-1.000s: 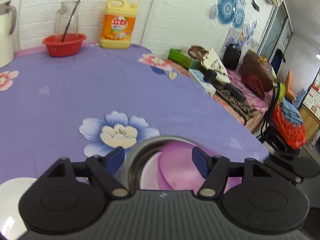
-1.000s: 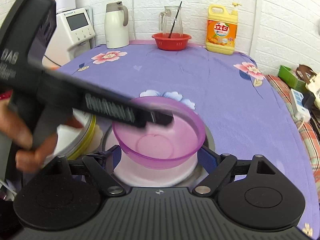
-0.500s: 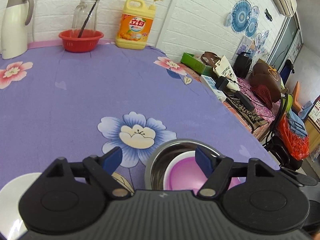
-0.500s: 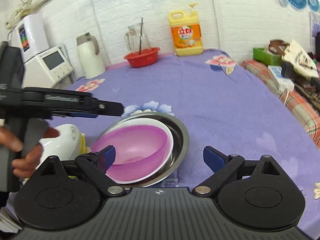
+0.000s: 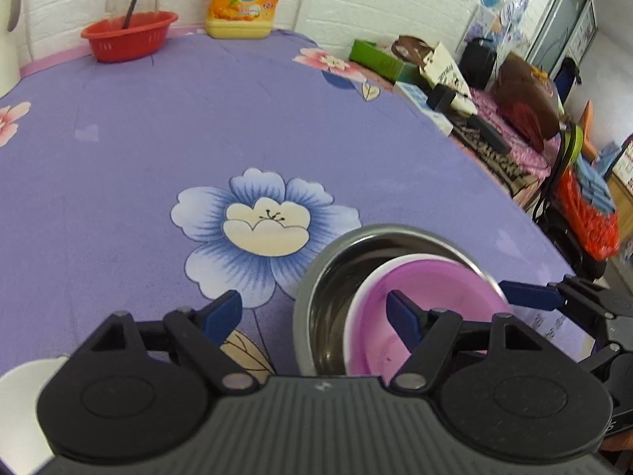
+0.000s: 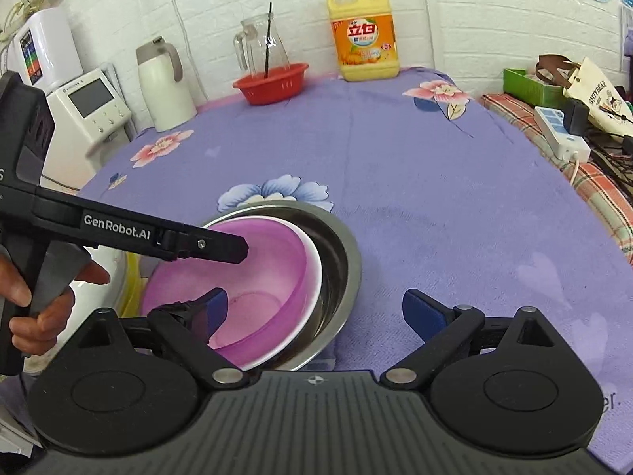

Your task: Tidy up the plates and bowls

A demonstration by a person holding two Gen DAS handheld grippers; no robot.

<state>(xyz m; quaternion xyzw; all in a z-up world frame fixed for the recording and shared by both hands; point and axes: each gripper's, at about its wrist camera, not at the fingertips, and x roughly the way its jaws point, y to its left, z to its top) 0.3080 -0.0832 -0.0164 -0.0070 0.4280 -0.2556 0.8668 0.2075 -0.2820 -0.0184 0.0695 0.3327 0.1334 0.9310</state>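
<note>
A pink plastic bowl (image 6: 253, 277) sits nested in a white bowl (image 6: 313, 273), and both lie tilted inside a steel bowl (image 6: 344, 253) on the purple flowered cloth. My right gripper (image 6: 316, 308) is open: its left finger hangs over the pink bowl and its right finger is outside the steel rim. From the left, my left gripper (image 6: 221, 245) reaches in over the pink bowl. In the left wrist view that left gripper (image 5: 312, 312) is open, astride the steel bowl's (image 5: 328, 277) near rim, one finger over the pink bowl (image 5: 427, 293). Neither gripper holds anything.
Another white bowl (image 6: 114, 273) on something yellow stands just left of the stack. At the back are a red basket (image 6: 271, 83) with a glass jug, a yellow detergent bottle (image 6: 366, 43) and a white kettle (image 6: 164, 83). A cluttered bench (image 5: 494, 118) lines the table's right edge.
The pink bowl, first held up by my left gripper, now rests in the white bowl. The left gripper let go and widened. Both grippers sank closer to the stack.
</note>
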